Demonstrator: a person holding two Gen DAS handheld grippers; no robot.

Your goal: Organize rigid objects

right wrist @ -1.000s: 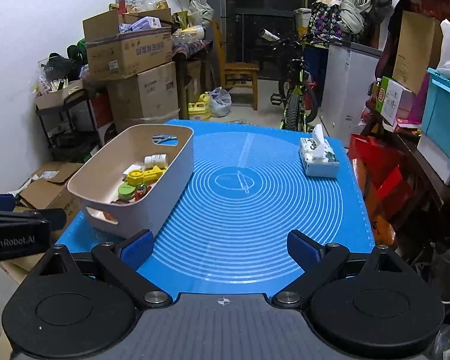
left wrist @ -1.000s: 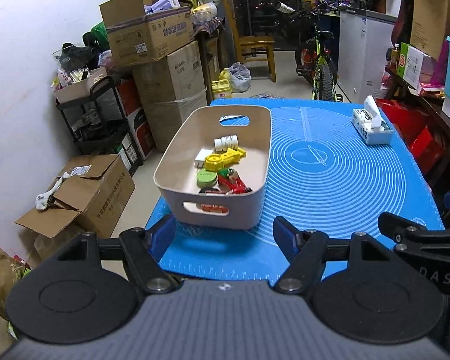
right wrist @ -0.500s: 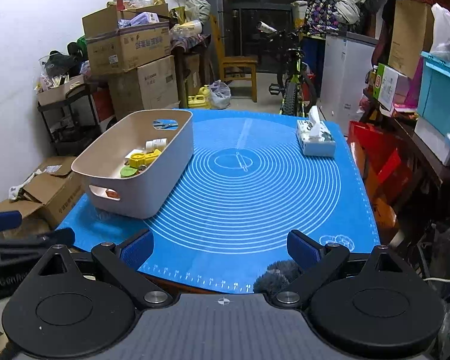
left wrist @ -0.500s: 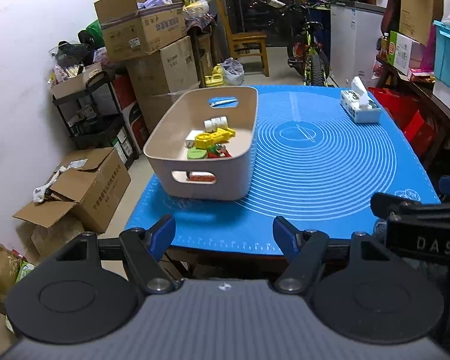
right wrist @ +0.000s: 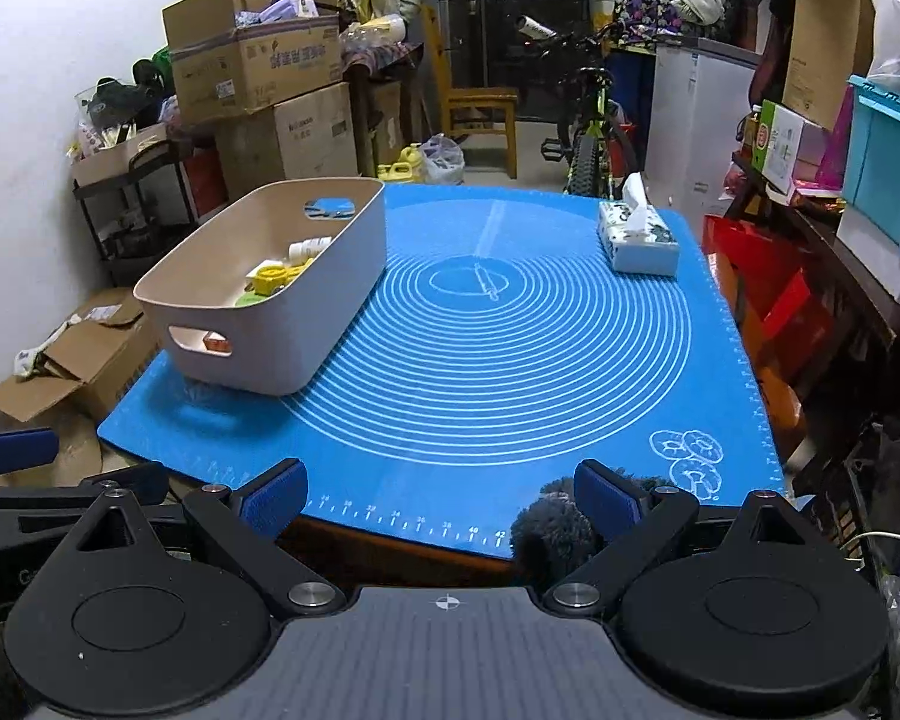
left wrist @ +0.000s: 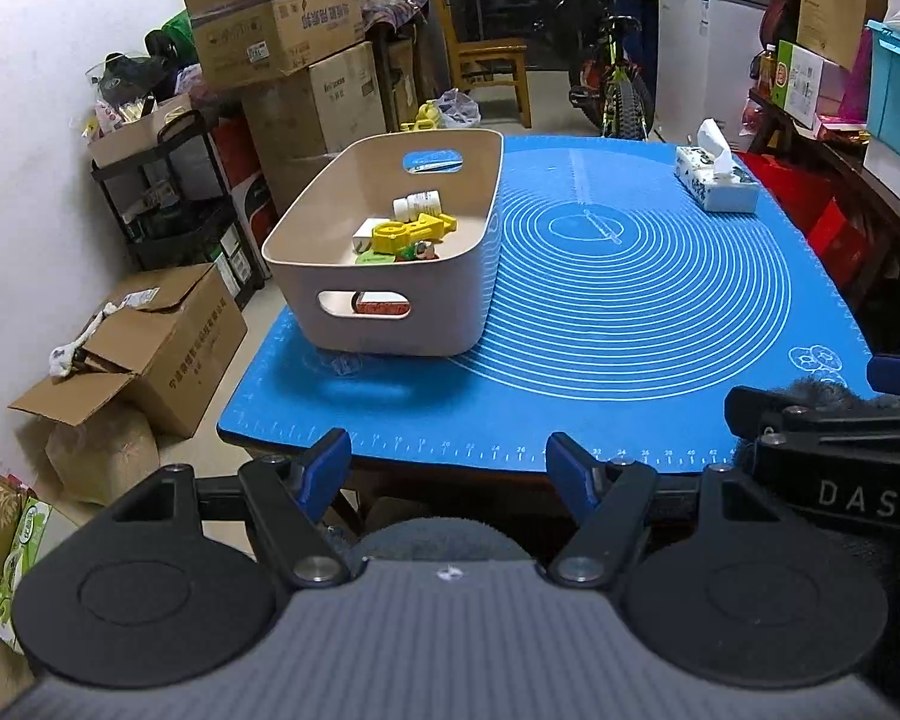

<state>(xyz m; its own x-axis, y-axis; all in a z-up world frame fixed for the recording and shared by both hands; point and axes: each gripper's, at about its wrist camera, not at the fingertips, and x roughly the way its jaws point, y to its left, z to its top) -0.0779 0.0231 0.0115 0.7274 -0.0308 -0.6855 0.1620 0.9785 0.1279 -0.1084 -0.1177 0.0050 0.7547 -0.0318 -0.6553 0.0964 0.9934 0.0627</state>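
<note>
A beige plastic basket stands on the left half of the blue mat. Inside it lie a yellow toy, a white bottle, a green disc and several other small items; a red piece shows through the near handle hole. My left gripper hangs open before the table's near edge, nothing between its fingers. My right gripper is open too, empty, just off the near edge.
A tissue box sits at the mat's far right. Cardboard boxes, a black shelf and stacked cartons crowd the left. A bicycle, chair and storage bins stand behind and to the right.
Both grippers have pulled back and sunk from over the mat to just off the table's near edge. The basket and tissue box look farther away. Jaws stayed open.
</note>
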